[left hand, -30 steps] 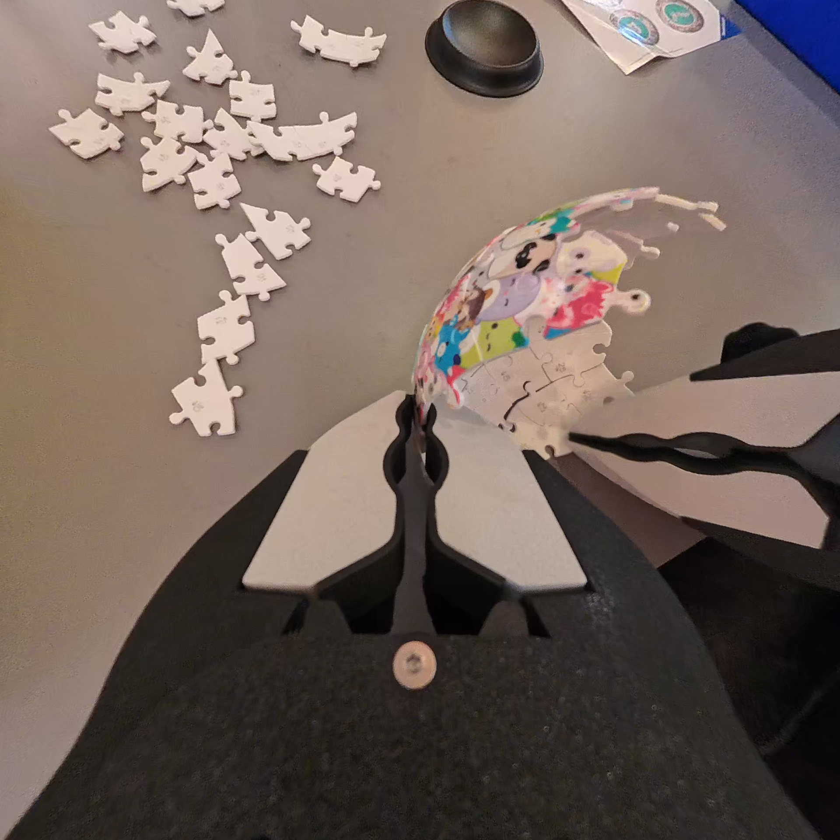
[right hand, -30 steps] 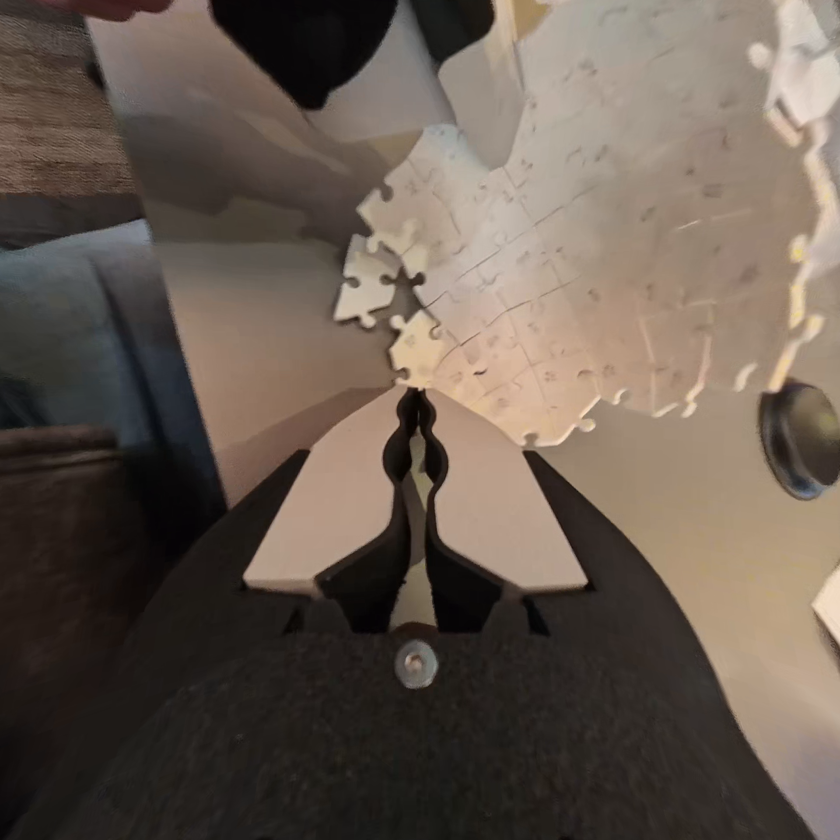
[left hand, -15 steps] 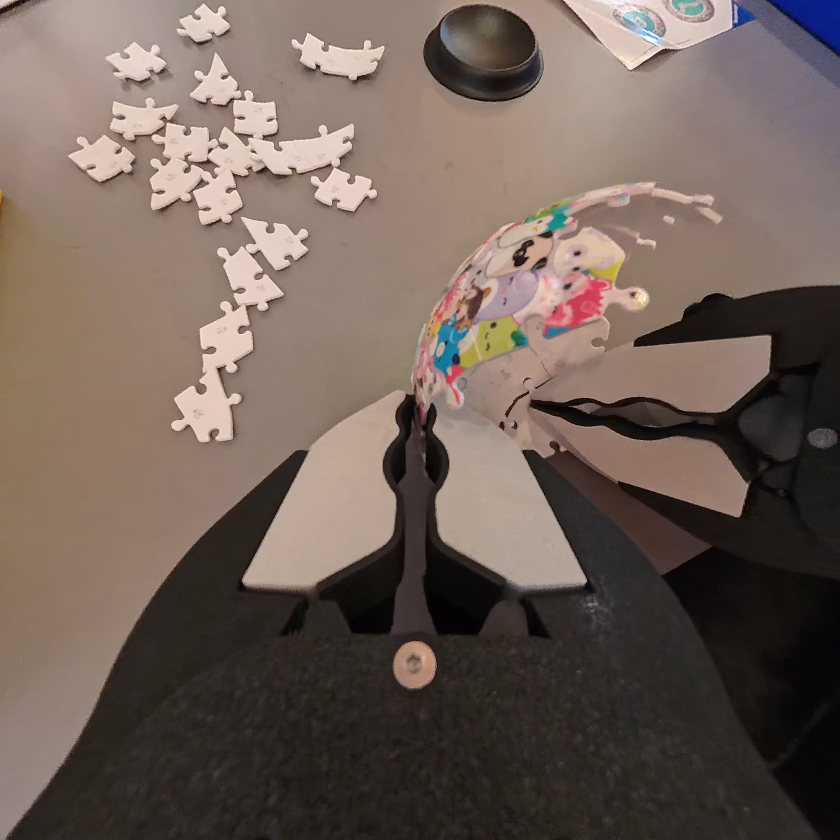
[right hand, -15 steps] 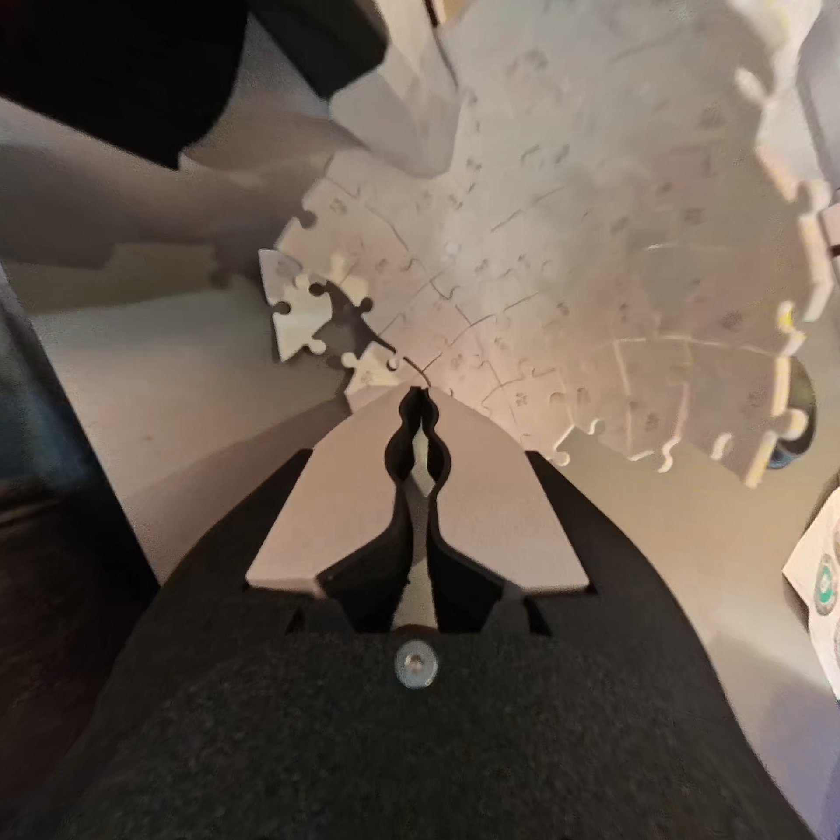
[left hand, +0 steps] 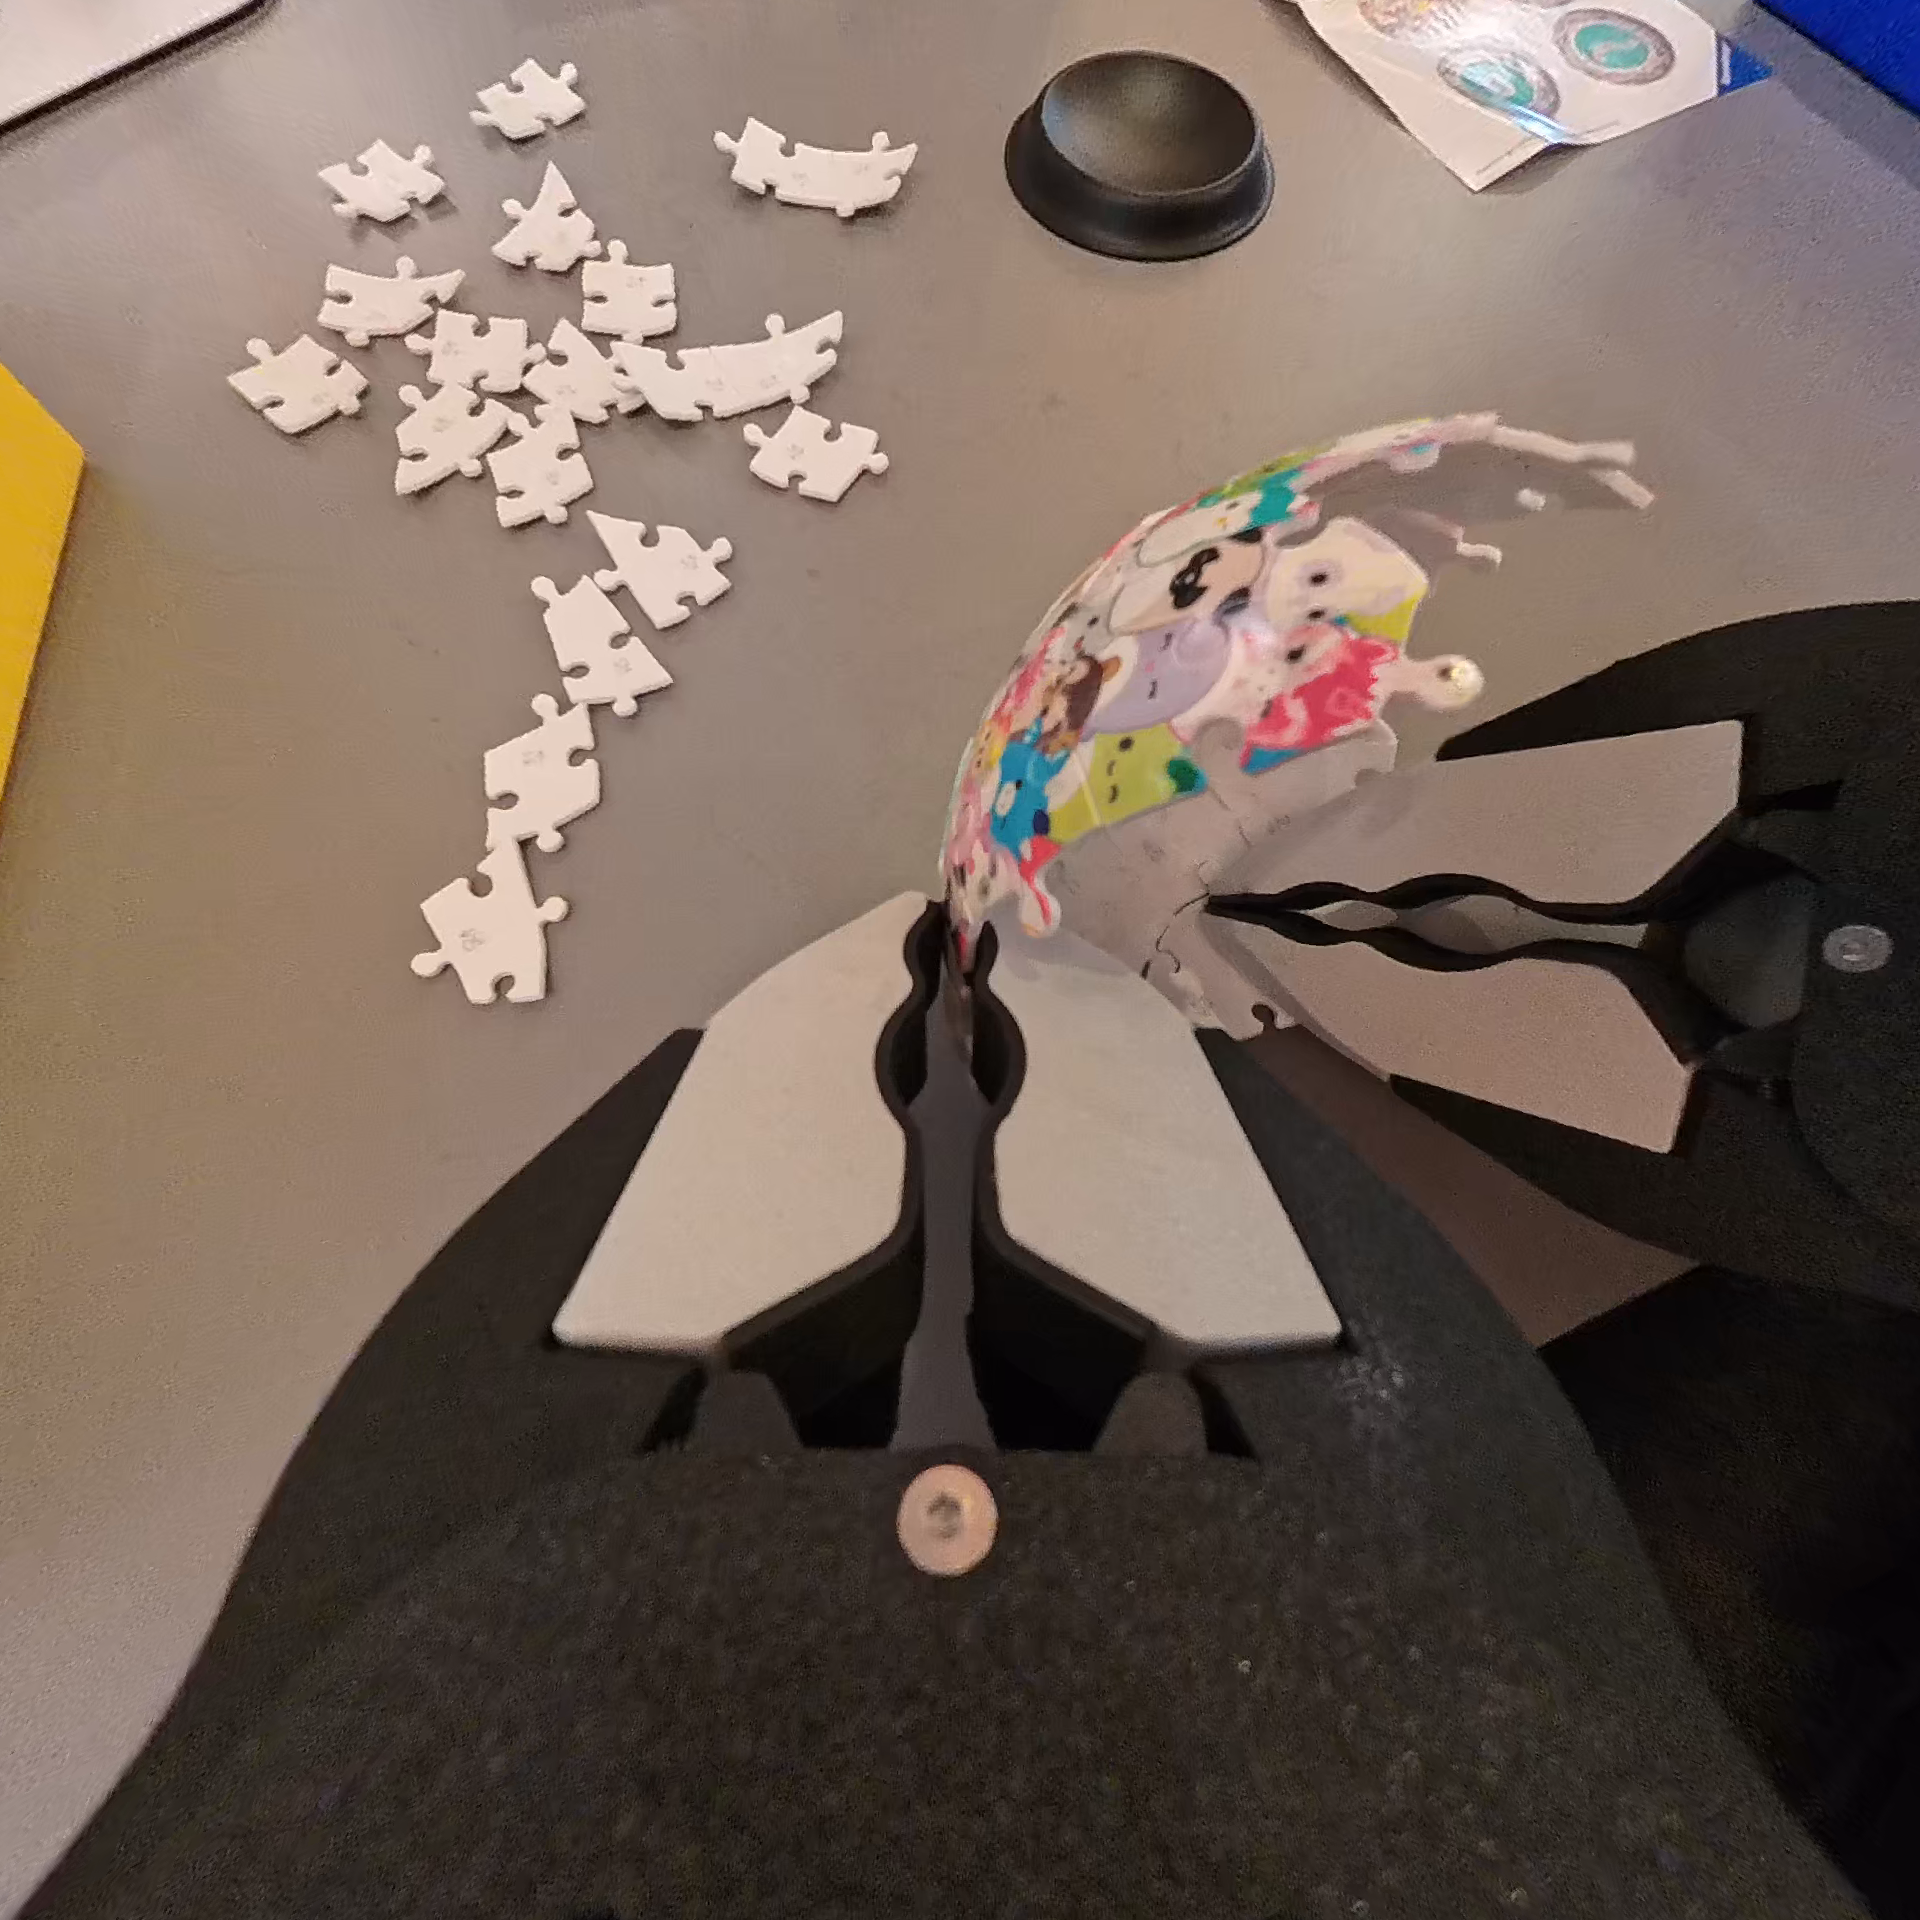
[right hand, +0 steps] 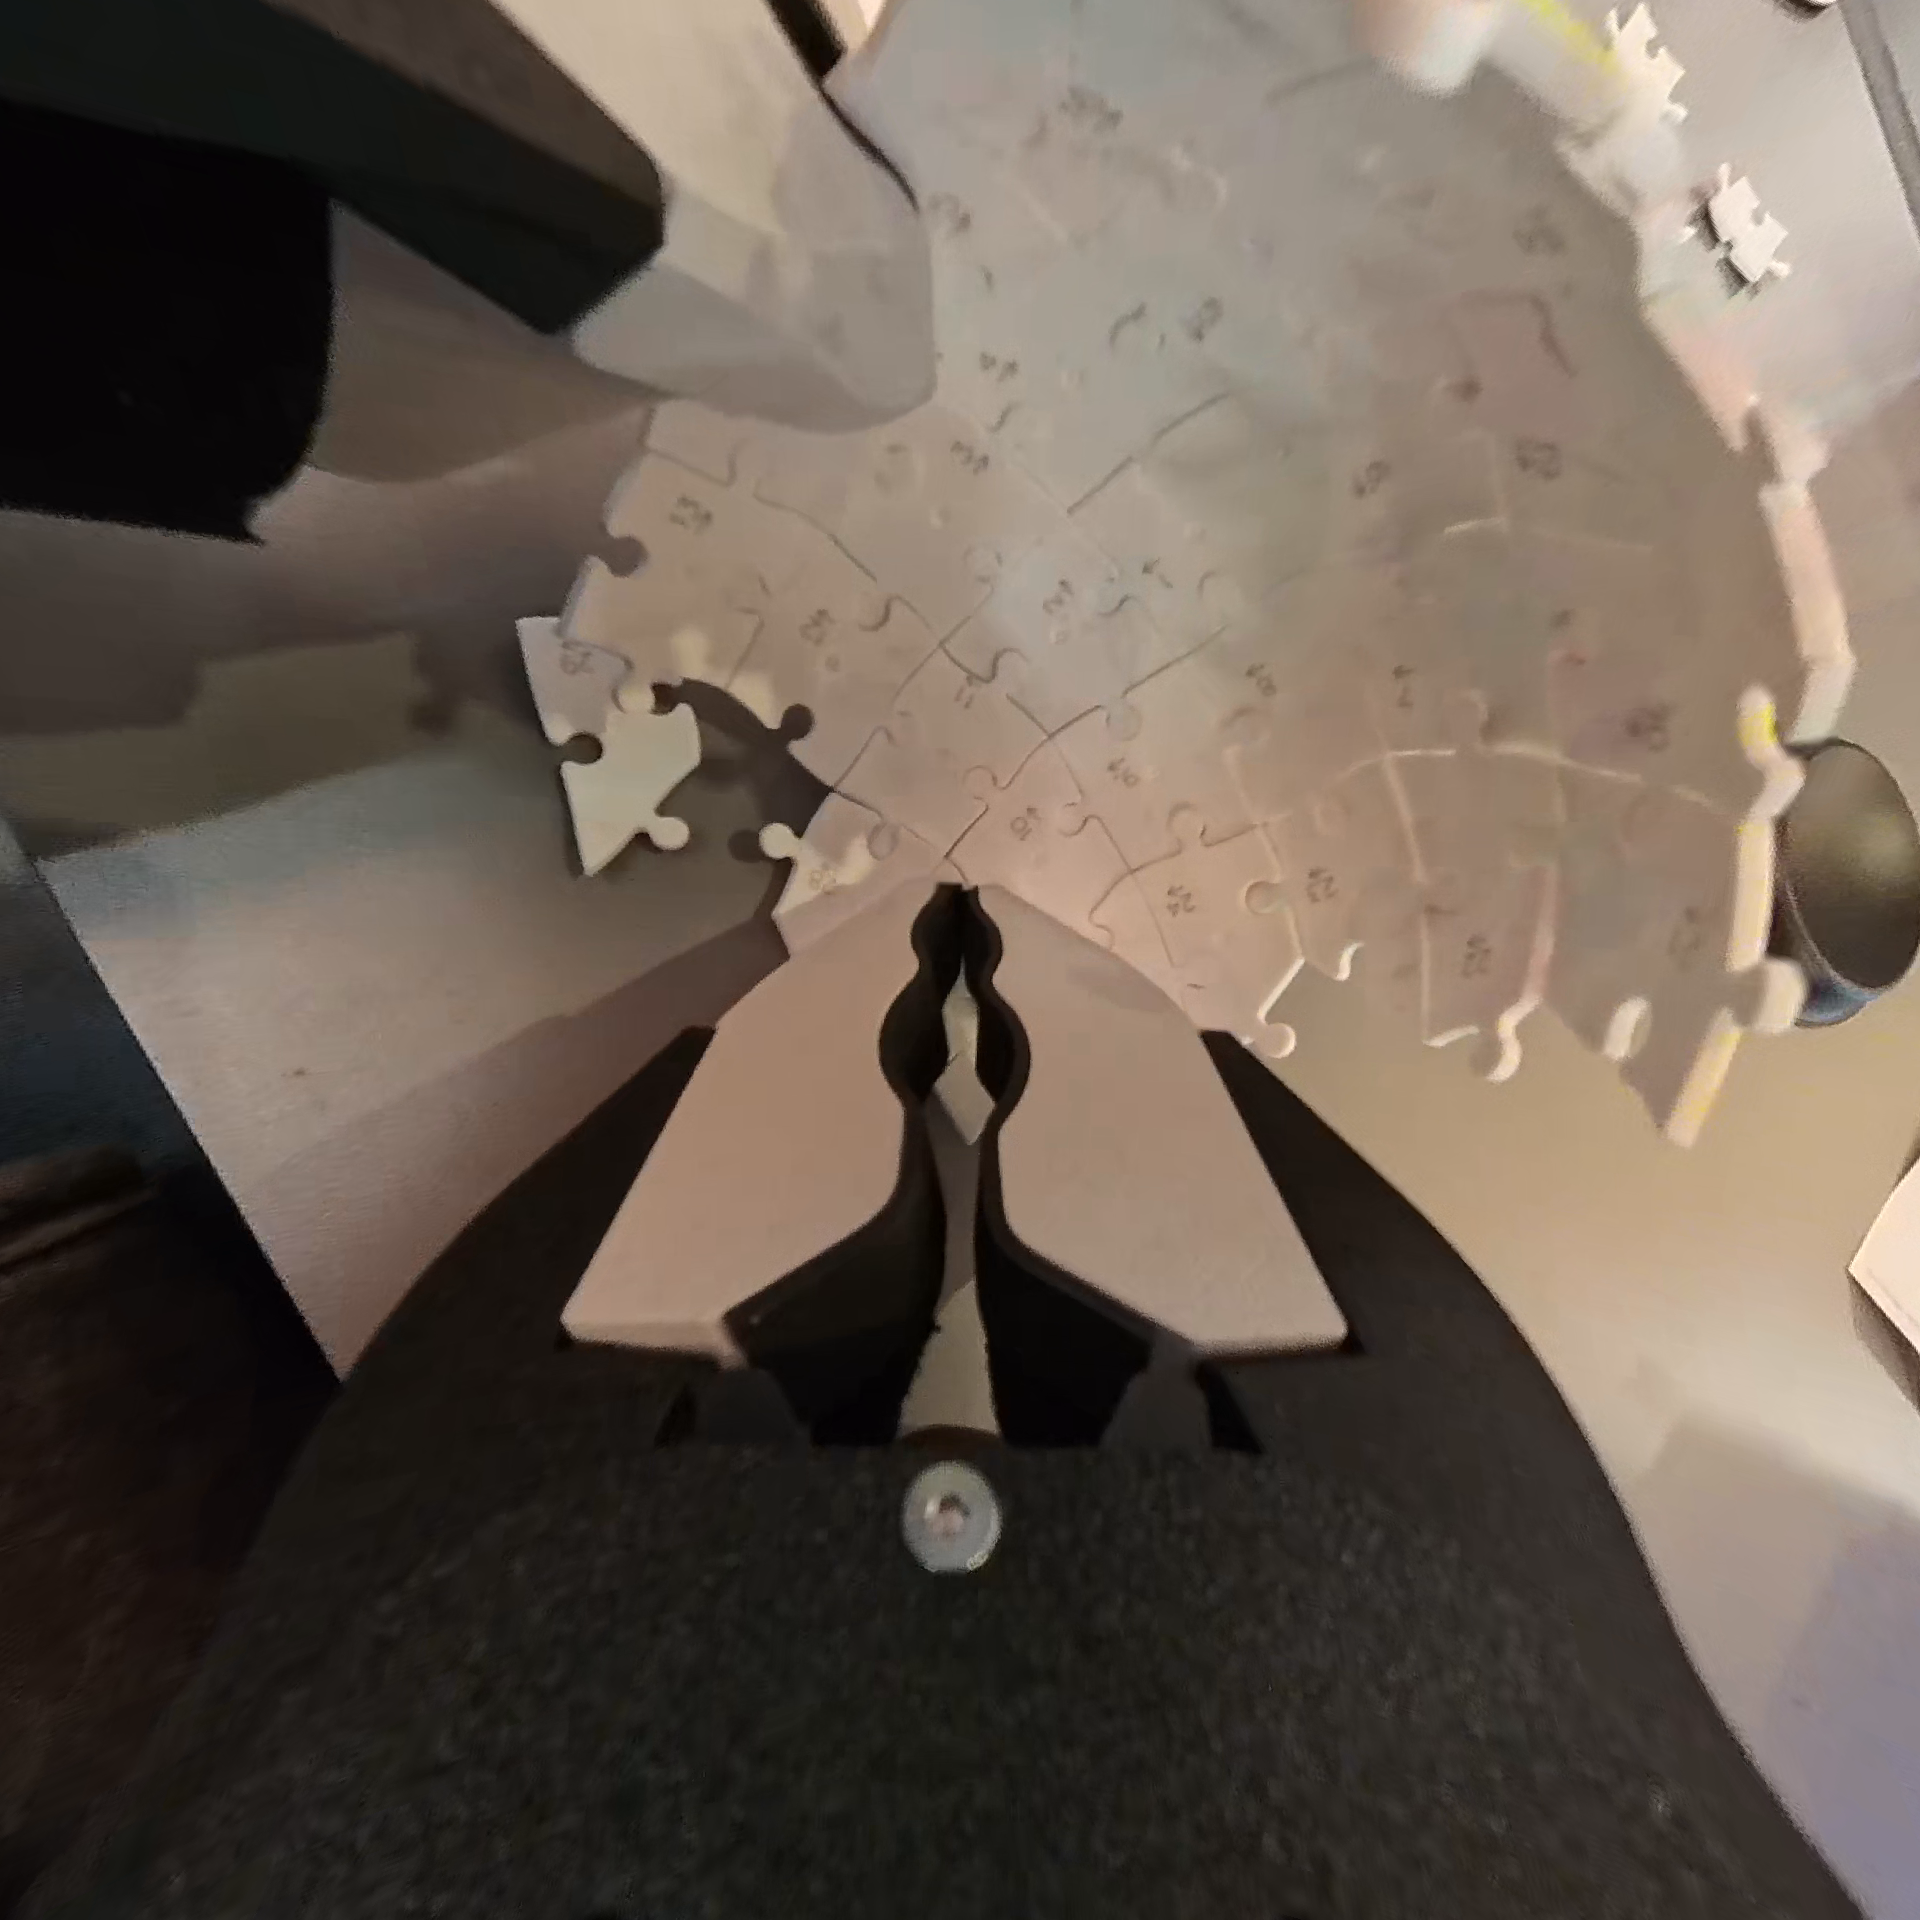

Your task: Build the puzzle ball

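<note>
The half-built ball [left hand: 1174,717], a curved shell of joined pieces with a colourful printed outside and a plain grey-white inside, is held up off the grey counter [left hand: 260,1039] between the two grippers. The left gripper [left hand: 954,930] has its jaws together, clamped on the shell's lower edge. The right gripper [left hand: 1210,909] comes in from the right side in the left wrist view, its jaws pinched on the shell's rim at a point just beside the left one's grip.

In the right wrist view the shell [right hand: 1195,623] fills the upper frame, concave side facing the camera, and the right gripper [right hand: 961,899] has its jaws closed on the bottom rim. At the left of that rim a notch shows in the edge, with a pale piece [right hand: 623,774] lying just beside it; whether that piece is joined to the shell cannot be told. The left gripper [right hand: 904,312] bites the shell from the upper left.

Loose white pieces [left hand: 551,416] lie scattered face down on the counter, well apart from the shell. A black round stand [left hand: 1138,156] sits beyond, with a printed sheet [left hand: 1507,83] to its right and a yellow thing [left hand: 31,561] at the left edge.
</note>
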`<state>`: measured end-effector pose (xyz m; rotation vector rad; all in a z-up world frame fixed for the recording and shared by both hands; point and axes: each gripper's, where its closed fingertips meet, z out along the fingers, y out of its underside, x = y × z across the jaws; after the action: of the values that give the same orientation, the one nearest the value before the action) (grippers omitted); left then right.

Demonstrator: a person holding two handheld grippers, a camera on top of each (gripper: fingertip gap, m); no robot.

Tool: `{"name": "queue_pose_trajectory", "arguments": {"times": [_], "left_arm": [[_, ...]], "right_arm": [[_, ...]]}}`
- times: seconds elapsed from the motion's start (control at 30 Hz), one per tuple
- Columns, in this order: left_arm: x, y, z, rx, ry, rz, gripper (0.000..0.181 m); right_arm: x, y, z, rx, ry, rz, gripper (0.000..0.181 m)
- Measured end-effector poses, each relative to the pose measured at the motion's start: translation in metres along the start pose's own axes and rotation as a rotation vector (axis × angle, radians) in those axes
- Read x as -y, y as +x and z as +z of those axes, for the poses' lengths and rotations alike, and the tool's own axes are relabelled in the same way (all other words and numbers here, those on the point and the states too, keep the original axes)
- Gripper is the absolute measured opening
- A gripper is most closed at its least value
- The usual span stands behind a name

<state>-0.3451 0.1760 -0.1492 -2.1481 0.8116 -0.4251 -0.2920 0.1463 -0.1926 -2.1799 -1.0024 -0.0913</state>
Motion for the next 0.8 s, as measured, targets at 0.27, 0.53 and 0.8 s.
{"name": "queue_pose_trajectory", "arguments": {"times": [0.27, 0.53, 0.8], "left_arm": [[0.000, 0.001, 0.001, 0.012, 0.001, 0.006, 0.002], [0.003, 0.002, 0.001, 0.048, 0.015, 0.044, 0.002], [0.000, 0.000, 0.001, 0.059, 0.006, 0.030, 0.002]], "right_arm": [[0.002, 0.005, -0.003, -0.042, 0.010, -0.017, 0.000], [-0.001, 0.008, 0.003, -0.048, 0.000, -0.028, 0.000], [0.010, -0.008, -0.011, -0.005, 0.076, -0.056, 0.000]]}}
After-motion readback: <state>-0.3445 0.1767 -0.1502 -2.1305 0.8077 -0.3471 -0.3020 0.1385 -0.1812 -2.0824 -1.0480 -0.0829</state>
